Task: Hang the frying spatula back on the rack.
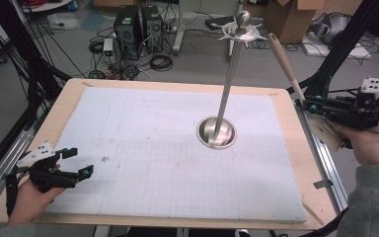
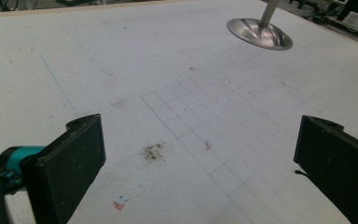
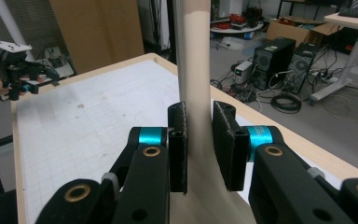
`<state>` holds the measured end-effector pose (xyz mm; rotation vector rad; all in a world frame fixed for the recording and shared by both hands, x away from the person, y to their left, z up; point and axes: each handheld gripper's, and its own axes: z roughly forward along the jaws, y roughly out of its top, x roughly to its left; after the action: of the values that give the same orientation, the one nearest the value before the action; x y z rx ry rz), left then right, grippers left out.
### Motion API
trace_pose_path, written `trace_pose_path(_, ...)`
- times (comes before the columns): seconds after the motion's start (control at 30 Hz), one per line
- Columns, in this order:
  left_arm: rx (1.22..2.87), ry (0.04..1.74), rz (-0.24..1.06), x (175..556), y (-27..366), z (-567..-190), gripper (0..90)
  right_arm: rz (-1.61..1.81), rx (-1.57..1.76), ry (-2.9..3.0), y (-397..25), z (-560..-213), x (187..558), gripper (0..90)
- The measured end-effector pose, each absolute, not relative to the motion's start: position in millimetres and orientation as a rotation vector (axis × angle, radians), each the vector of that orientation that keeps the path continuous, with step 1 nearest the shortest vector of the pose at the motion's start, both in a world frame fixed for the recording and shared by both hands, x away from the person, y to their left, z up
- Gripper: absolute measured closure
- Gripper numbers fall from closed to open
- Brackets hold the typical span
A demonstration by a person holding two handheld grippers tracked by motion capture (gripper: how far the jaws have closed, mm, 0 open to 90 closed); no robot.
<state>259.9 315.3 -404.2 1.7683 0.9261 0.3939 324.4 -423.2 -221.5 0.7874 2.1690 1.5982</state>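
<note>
The high view is showing the tall steel stand (image 1: 225, 94) rising from its round base on the white gridded mat (image 1: 143, 158). The right gripper (image 3: 199, 144) is clamping a cream spatula handle (image 3: 193, 70). The left gripper (image 2: 200, 163) is gaping wide, holding nothing.

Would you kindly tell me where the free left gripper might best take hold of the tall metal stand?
Grip the tall metal stand low on its thin pole, coming level from its left. The pole is narrow enough for the open left gripper, and the round base is too wide and flat.
</note>
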Motion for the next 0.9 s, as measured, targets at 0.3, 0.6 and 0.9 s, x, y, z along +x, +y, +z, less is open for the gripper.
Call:
trace_pose_path(0.3,1.768,0.929,0.396,258.8,316.2,-404.3,2.4,1.628,0.792,2.178,-420.6,-225.1,328.6,76.2)
trace_pose_path(0.6,1.772,0.931,0.392,258.8,315.4,-404.9,2.4,1.635,0.785,2.192,-418.8,-229.6,329.5,76.2)
trace_pose_path(0.9,1.776,0.931,0.392,258.9,315.3,-405.3,2.4,1.647,0.798,2.202,-415.1,-234.0,332.9,76.2)
